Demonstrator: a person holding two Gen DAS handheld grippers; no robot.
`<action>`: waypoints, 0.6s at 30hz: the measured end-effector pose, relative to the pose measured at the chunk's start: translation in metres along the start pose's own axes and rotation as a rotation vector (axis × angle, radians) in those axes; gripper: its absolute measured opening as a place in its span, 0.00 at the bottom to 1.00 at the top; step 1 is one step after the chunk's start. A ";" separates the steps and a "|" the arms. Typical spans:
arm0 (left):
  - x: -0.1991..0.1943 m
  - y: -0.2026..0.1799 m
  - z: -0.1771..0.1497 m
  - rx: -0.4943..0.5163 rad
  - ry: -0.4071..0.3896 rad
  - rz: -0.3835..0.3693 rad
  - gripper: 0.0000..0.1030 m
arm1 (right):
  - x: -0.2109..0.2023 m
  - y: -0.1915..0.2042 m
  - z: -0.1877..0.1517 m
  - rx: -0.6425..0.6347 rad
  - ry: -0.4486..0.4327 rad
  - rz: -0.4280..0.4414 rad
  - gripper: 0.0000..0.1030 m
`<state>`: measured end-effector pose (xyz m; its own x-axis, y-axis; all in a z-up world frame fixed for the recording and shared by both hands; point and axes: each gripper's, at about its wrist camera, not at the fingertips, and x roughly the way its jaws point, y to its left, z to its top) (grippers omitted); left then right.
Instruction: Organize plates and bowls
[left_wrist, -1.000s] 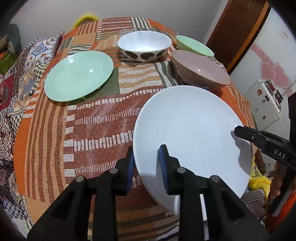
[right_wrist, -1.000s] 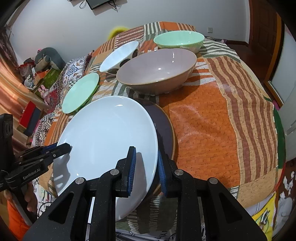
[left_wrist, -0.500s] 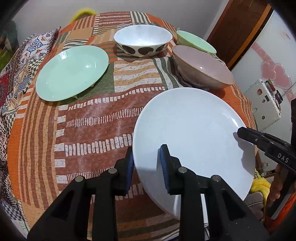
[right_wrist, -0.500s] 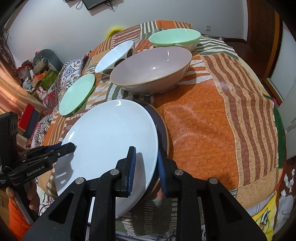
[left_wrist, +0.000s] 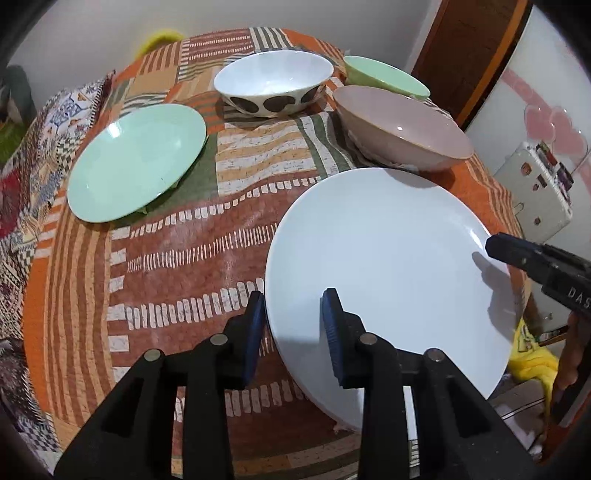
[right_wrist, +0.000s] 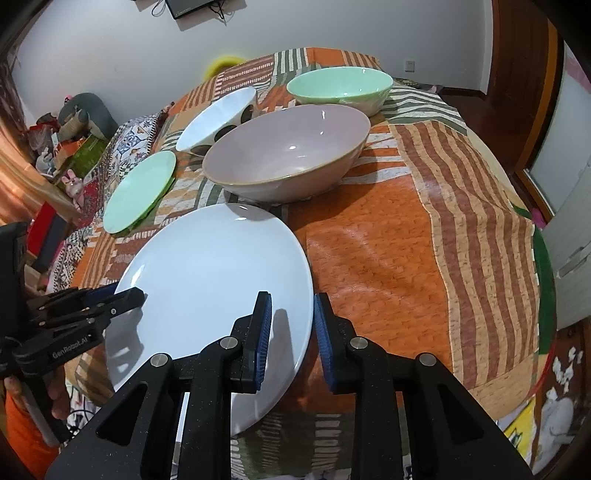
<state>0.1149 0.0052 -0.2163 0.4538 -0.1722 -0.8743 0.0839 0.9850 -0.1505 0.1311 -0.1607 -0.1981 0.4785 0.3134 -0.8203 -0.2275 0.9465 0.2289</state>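
A large white plate (left_wrist: 388, 266) lies at the near edge of the table; it also shows in the right wrist view (right_wrist: 210, 280). My left gripper (left_wrist: 293, 325) straddles its left rim with jaws apart. My right gripper (right_wrist: 291, 332) straddles its right rim, jaws a little apart. The dark plate seen under it earlier is now hidden. Beyond stand a pink-grey bowl (left_wrist: 402, 125), a white bowl with dark spots (left_wrist: 273, 81), a green bowl (left_wrist: 384, 77) and a green plate (left_wrist: 136, 158).
A patterned orange cloth (right_wrist: 388, 240) covers the table and hangs over its edges. A white appliance (left_wrist: 535, 192) stands to the right of the table. Toys and boxes (right_wrist: 74, 147) lie to the left of it.
The white plate has come down flat over the dark plate, which no longer shows. Both grippers have opened slightly around its rim.
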 end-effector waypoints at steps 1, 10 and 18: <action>0.000 0.001 0.000 -0.004 0.000 -0.004 0.30 | 0.000 0.000 0.000 0.000 0.000 0.002 0.23; -0.013 0.010 0.000 -0.019 -0.021 -0.003 0.30 | -0.001 0.001 0.001 -0.023 -0.004 -0.035 0.25; -0.052 0.036 0.003 -0.078 -0.103 0.024 0.32 | -0.020 0.011 0.010 -0.045 -0.055 -0.025 0.27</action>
<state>0.0968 0.0491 -0.1754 0.5442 -0.1442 -0.8265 0.0042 0.9856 -0.1692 0.1281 -0.1558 -0.1739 0.5301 0.2944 -0.7952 -0.2525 0.9501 0.1834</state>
